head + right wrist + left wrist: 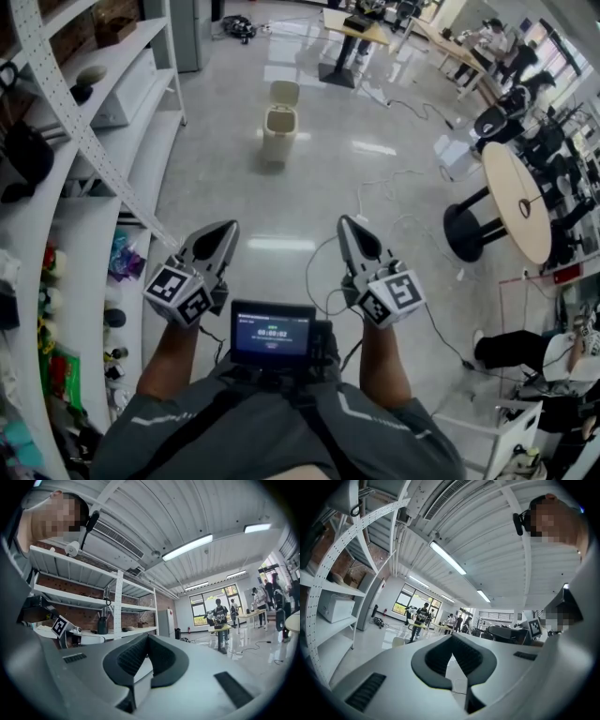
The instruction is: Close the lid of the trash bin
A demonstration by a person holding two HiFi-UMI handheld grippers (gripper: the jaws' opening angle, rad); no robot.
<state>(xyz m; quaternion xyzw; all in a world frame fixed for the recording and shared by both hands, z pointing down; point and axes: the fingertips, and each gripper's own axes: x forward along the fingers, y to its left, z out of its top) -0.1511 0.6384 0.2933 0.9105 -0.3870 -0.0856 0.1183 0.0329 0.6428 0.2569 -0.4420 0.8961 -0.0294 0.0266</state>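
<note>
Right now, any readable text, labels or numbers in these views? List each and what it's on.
Nothing can be quoted as legible text.
Small screen, low in the head view: a row of light digits, too small to read.
Left gripper and right gripper: black-and-white square marker codes, no letters or numbers.
Trash bin: no label or print visible.

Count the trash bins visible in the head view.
1: a beige trash bin stands on the open floor ahead, lid raised. Others may be hidden behind the shelving or desks.
</note>
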